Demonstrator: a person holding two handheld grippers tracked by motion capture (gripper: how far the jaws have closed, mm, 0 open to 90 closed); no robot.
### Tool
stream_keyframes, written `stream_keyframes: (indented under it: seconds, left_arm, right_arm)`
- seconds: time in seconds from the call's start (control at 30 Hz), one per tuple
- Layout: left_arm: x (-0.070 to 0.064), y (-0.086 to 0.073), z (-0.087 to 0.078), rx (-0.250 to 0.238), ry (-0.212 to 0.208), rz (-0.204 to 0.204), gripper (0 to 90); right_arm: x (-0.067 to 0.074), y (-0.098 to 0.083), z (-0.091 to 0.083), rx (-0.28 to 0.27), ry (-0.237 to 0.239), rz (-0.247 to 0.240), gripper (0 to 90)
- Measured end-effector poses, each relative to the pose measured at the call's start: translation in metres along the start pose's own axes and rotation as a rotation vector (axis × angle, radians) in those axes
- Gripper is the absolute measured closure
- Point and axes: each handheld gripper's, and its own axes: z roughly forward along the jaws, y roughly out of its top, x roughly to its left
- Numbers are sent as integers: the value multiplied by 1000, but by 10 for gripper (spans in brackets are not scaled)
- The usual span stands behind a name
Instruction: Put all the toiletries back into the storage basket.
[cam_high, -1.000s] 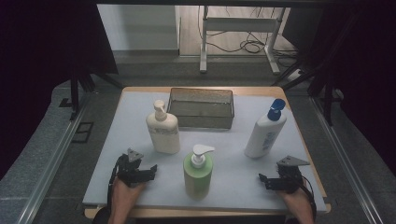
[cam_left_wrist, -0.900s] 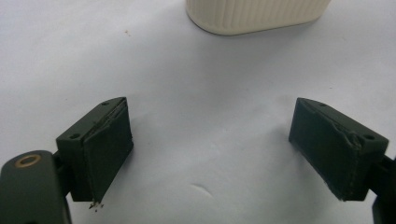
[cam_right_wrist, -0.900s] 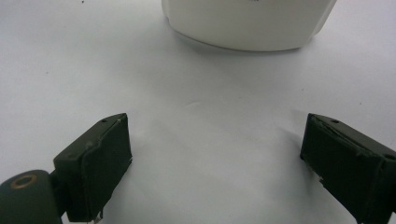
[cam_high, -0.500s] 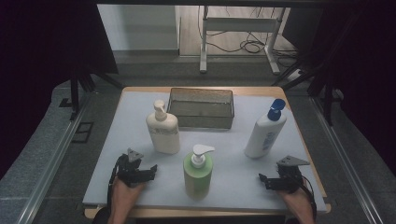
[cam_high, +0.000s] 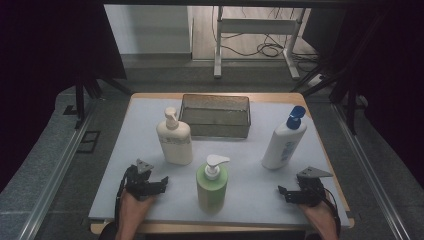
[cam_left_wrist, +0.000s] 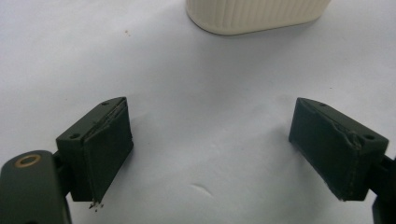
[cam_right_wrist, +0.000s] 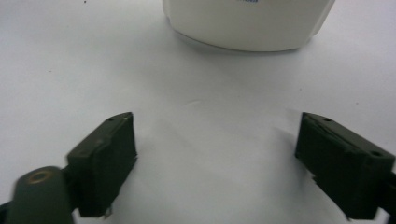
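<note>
Three pump bottles stand upright on the white table cover: a cream bottle at the left, a green bottle near the front middle, and a white bottle with a blue cap at the right. My left gripper rests at the front left, open, with nothing between its jaws. In the left gripper view the gripper faces the base of the cream bottle. My right gripper rests at the front right, open and holding nothing. The right gripper view has the gripper before the white bottle's base.
A dark wire-mesh basket stands at the back middle of the table, with nothing showing inside it. Dark curtains flank both sides. A metal stand and cables lie on the floor beyond the table's far edge.
</note>
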Motion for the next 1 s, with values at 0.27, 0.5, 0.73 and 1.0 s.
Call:
stream_keyframes:
  seconds: [0.27, 0.5, 0.73, 1.0]
  left_arm:
    - [0, 0, 0, 0, -1, 0, 126]
    - [0, 0, 0, -1, -1, 0, 126]
    - [0, 0, 0, -1, -1, 0, 126]
    - [0, 0, 0, -1, -1, -1, 126]
  right_arm:
    - [-3, 3, -2, 17, 11, -6, 176]
    - [-13, 7, -5, 9, 14, 4, 323]
    - [-27, 13, -6, -16, 23, 21, 590]
    - [-36, 18, -3, -20, 14, 36, 839]
